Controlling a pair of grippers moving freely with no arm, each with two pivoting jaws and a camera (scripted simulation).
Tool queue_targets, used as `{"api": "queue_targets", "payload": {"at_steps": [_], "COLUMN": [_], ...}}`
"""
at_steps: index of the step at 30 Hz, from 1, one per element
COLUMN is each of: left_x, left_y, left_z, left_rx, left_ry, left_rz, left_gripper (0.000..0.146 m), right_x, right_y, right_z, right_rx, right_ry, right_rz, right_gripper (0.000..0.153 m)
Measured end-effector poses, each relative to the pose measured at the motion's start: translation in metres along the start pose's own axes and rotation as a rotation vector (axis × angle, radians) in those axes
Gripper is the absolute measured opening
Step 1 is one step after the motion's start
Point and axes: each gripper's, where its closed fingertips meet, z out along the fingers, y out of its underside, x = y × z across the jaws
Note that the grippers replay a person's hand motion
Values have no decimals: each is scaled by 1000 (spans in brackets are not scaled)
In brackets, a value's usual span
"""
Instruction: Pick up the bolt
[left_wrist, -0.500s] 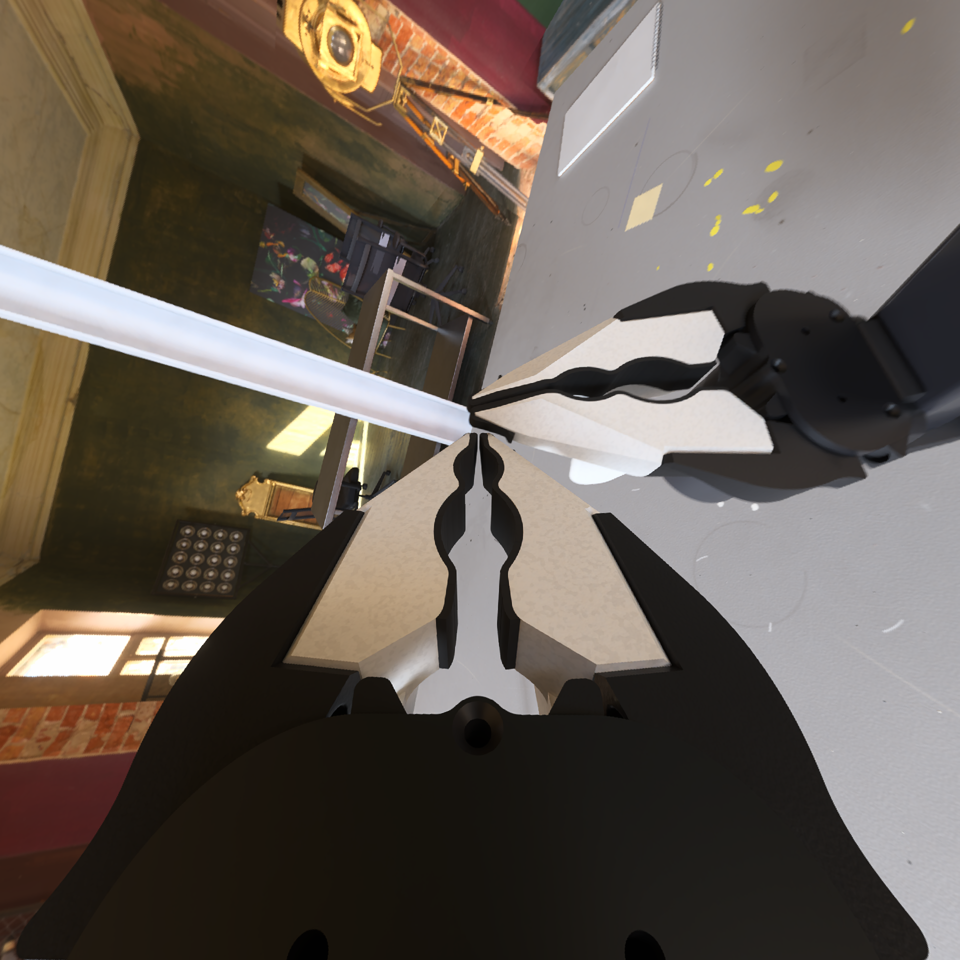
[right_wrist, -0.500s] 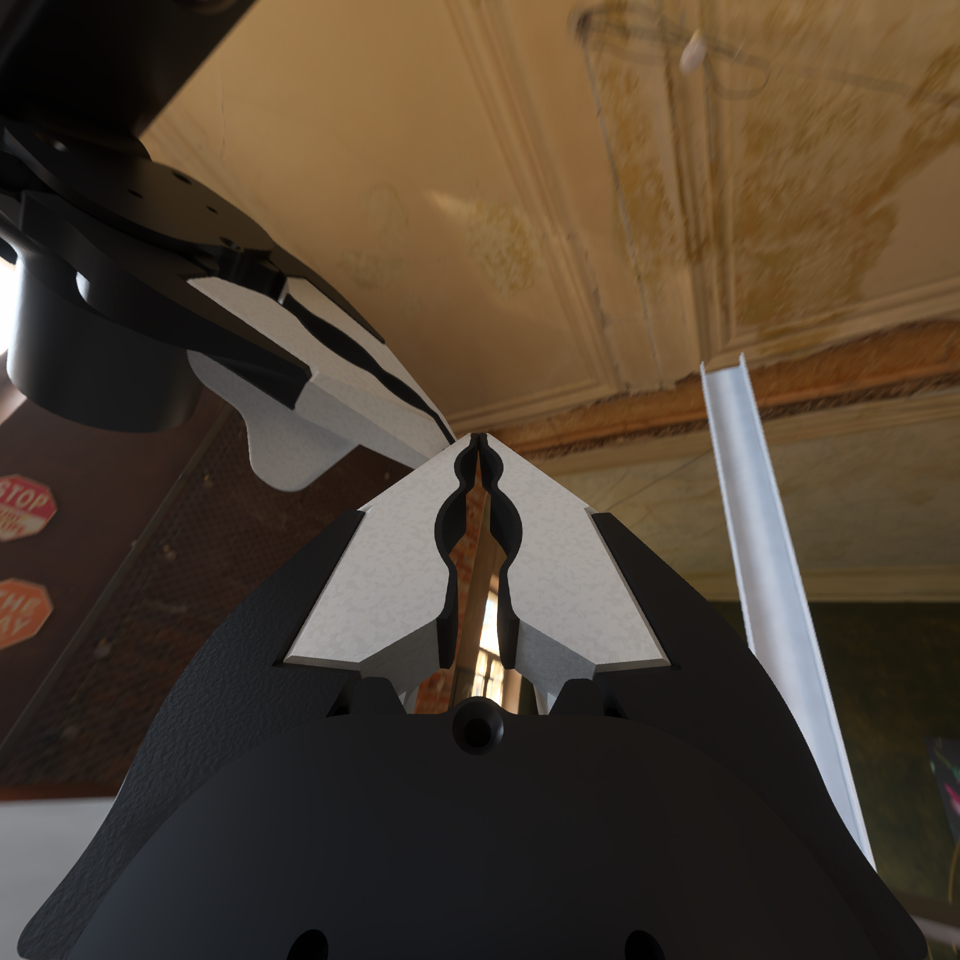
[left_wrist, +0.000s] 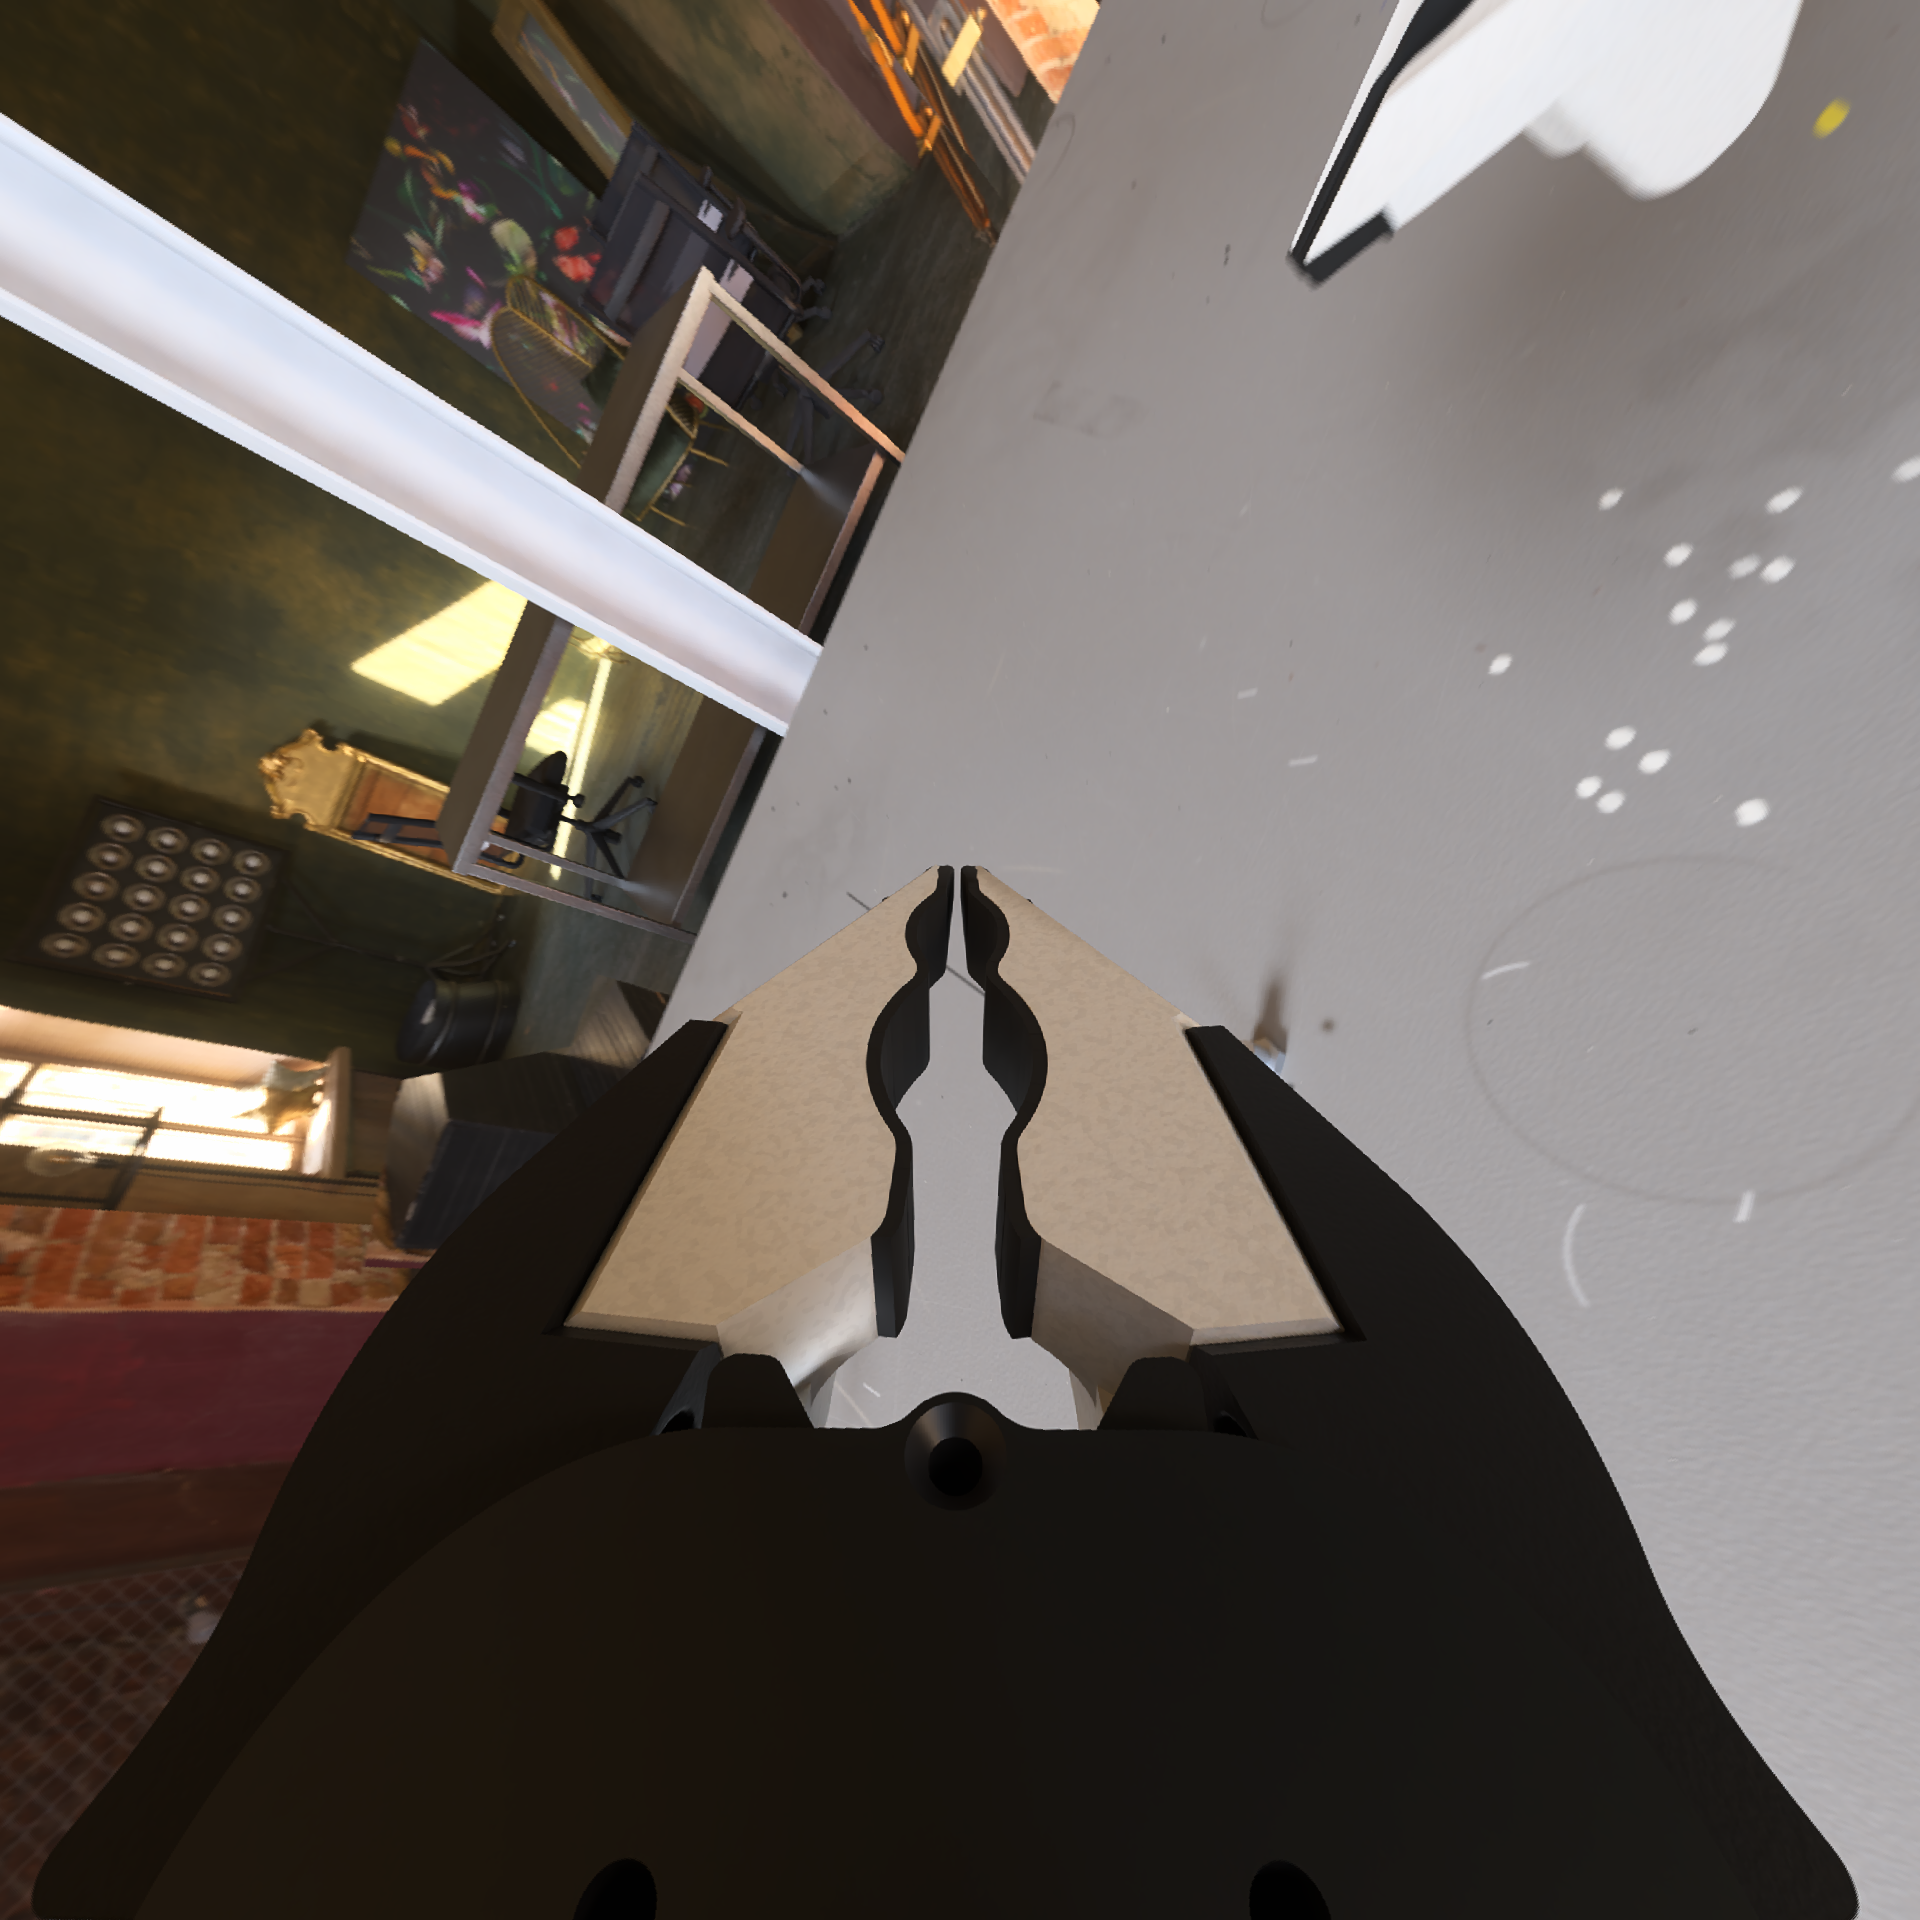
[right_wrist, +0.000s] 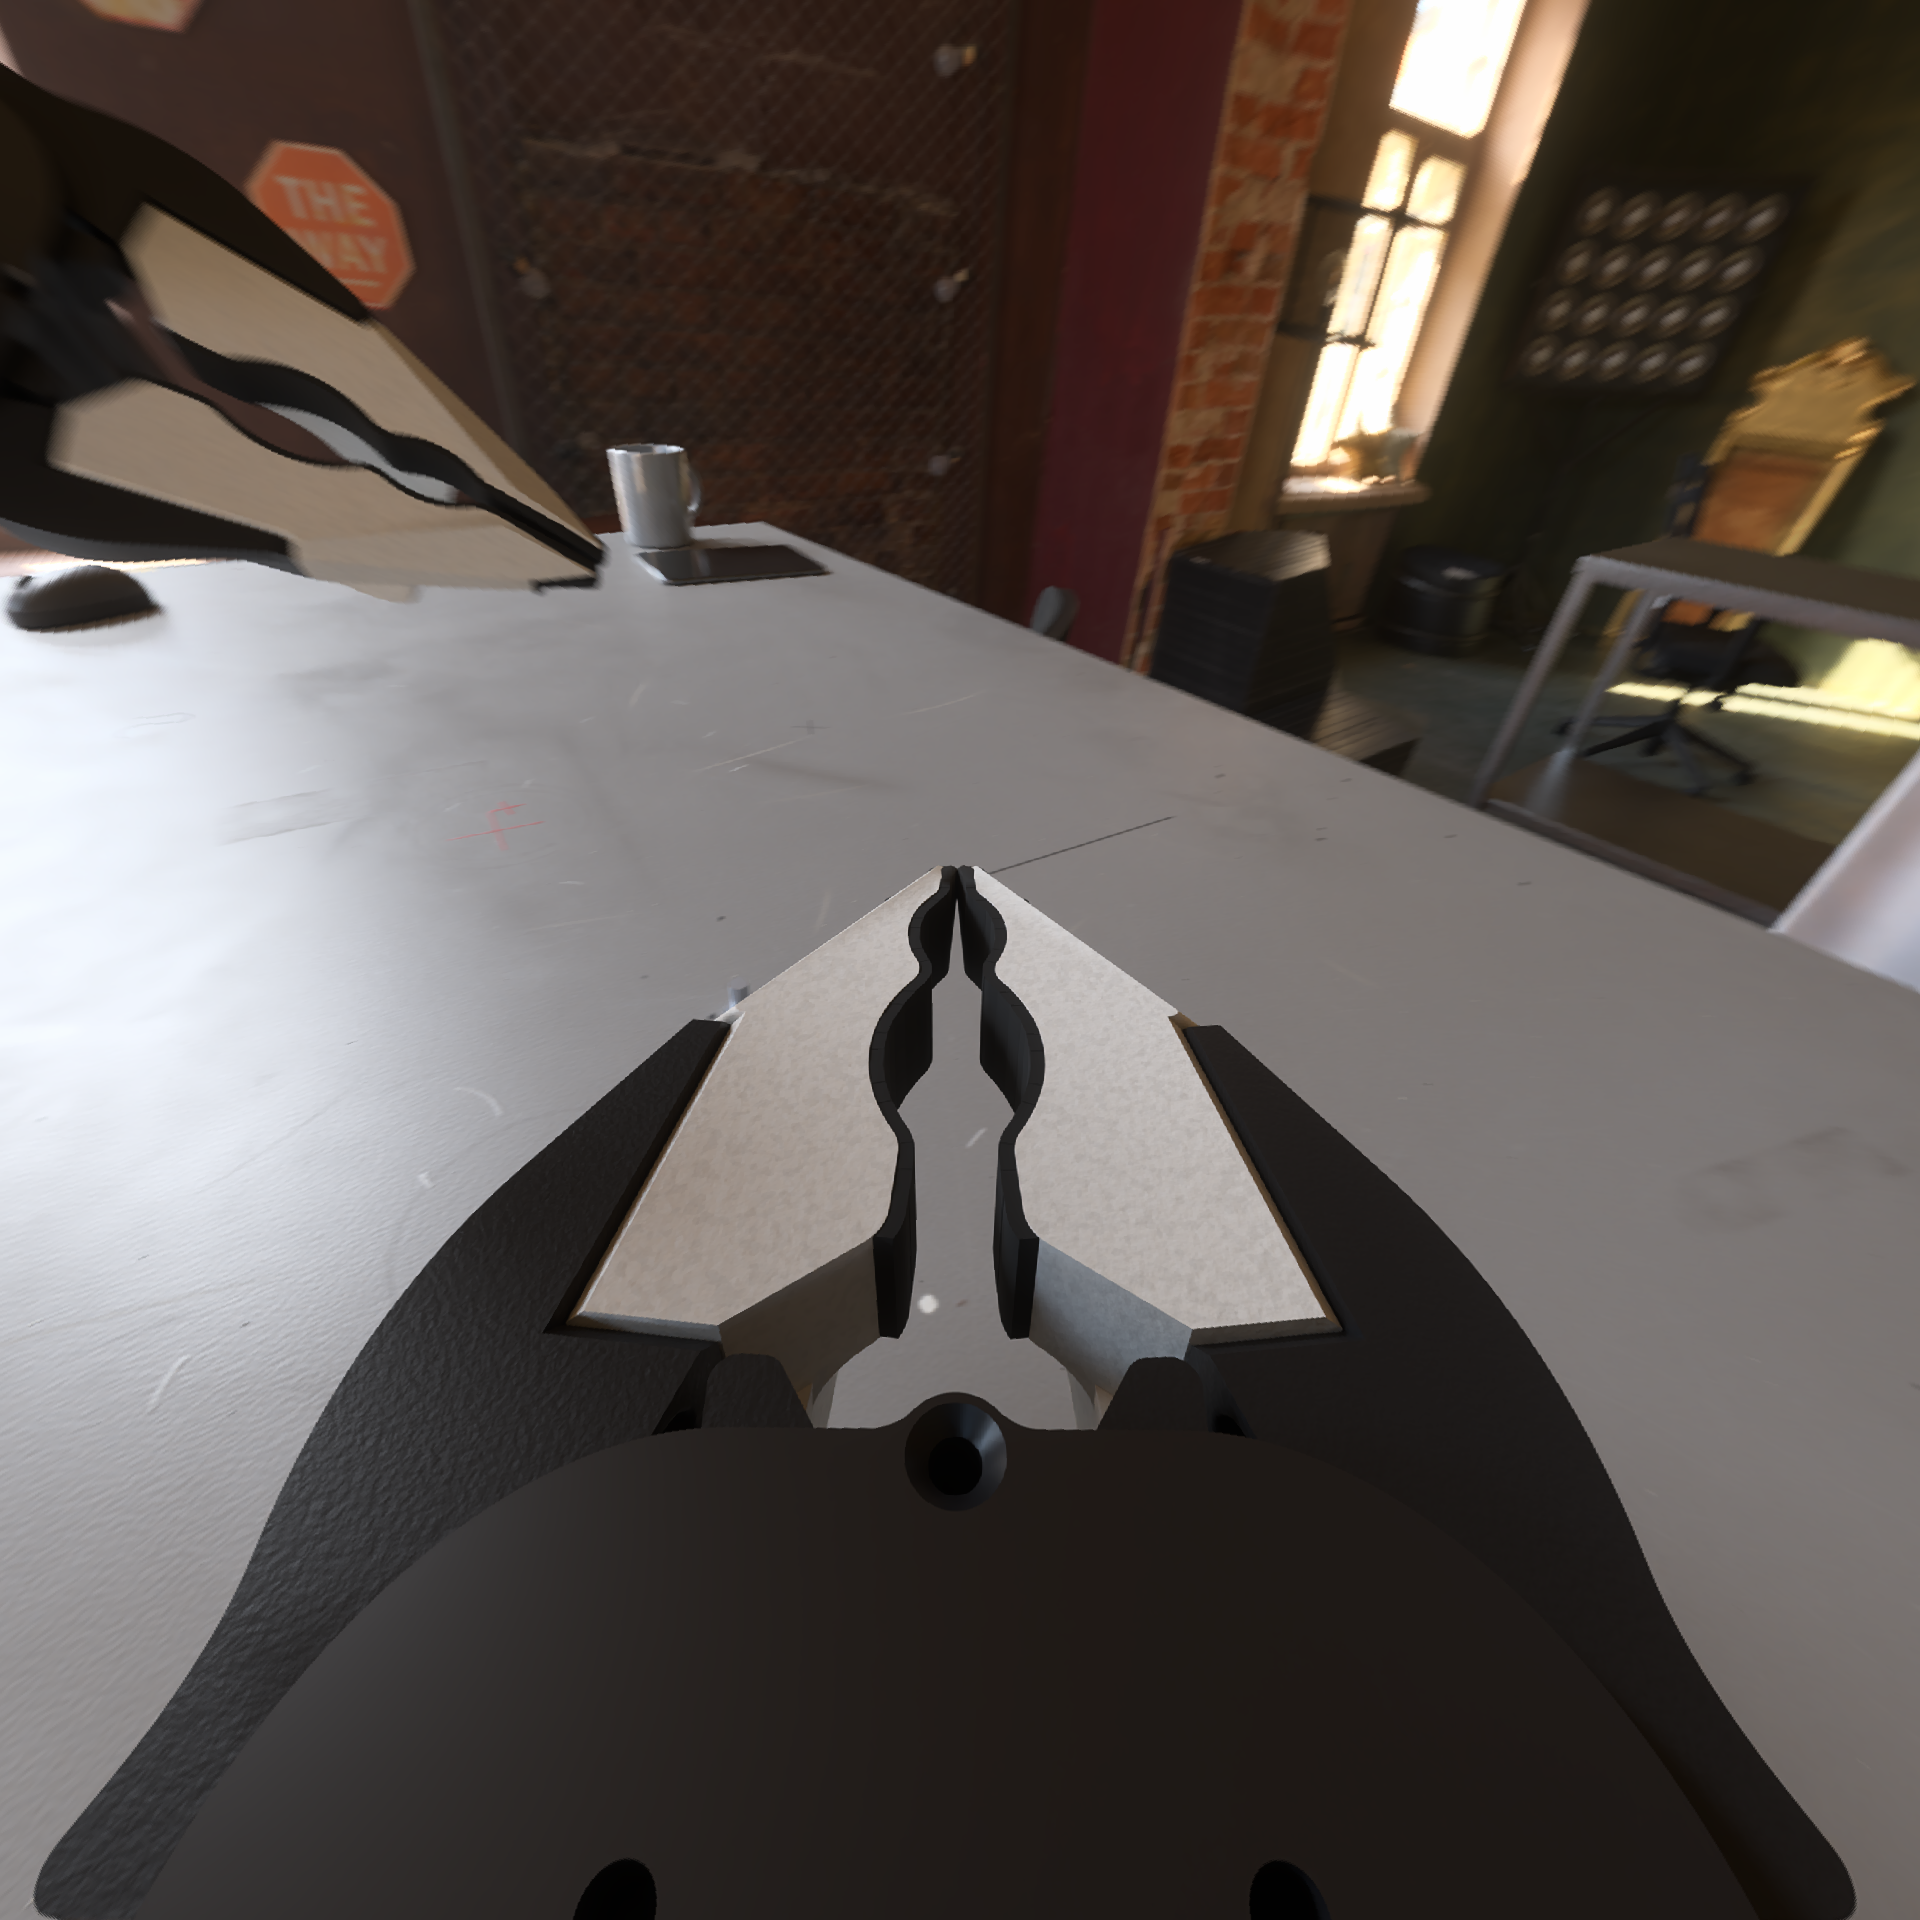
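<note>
A small silvery piece, which may be the bolt, peeks out on the grey table (left_wrist: 1351, 727) beside my left gripper's right finger (left_wrist: 1270, 1044); most of it is hidden. A similar speck shows beside my right gripper's left finger in the right wrist view (right_wrist: 734, 1000). My left gripper (left_wrist: 954, 875) is shut and empty, low over the table near its edge. My right gripper (right_wrist: 956, 871) is shut and empty, also low over the table (right_wrist: 416, 779). Each gripper shows in the other's view, blurred and shut: the right one (left_wrist: 1314, 260), the left one (right_wrist: 582, 561).
A metal mug (right_wrist: 652, 494) and a dark flat pad (right_wrist: 727, 563) stand at the table's far end, with a dark computer mouse (right_wrist: 78, 601) to the left. The table edge (right_wrist: 1455, 810) runs along the right. A white beam (left_wrist: 364, 416) crosses beyond the table.
Both grippers have tilted down toward the table; the right view showed the ceiling before. Their fingertips nearly touched before and are now well apart. Both stay shut.
</note>
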Motion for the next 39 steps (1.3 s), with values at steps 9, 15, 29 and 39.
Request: {"api": "queue_targets", "payload": {"at_steps": [9, 15, 29, 39], "left_x": [-26, -39, -44, -45], "left_y": [63, 92, 114, 111], "left_z": [26, 32, 33, 30], "left_rx": [-39, -65, -70, -53], "left_ry": [23, 10, 73, 70], "left_rz": [-10, 15, 77, 77], "left_gripper": [1, 1, 1, 1], "right_x": [-57, -88, -98, -100], "right_y": [73, 108, 132, 138], "right_z": [61, 122, 145, 148], "right_rx": [-543, -735, -709, -768], "right_ry": [-348, -594, -742, -769], "right_rz": [-266, -432, -463, -470], "right_gripper": [23, 29, 10, 9]}}
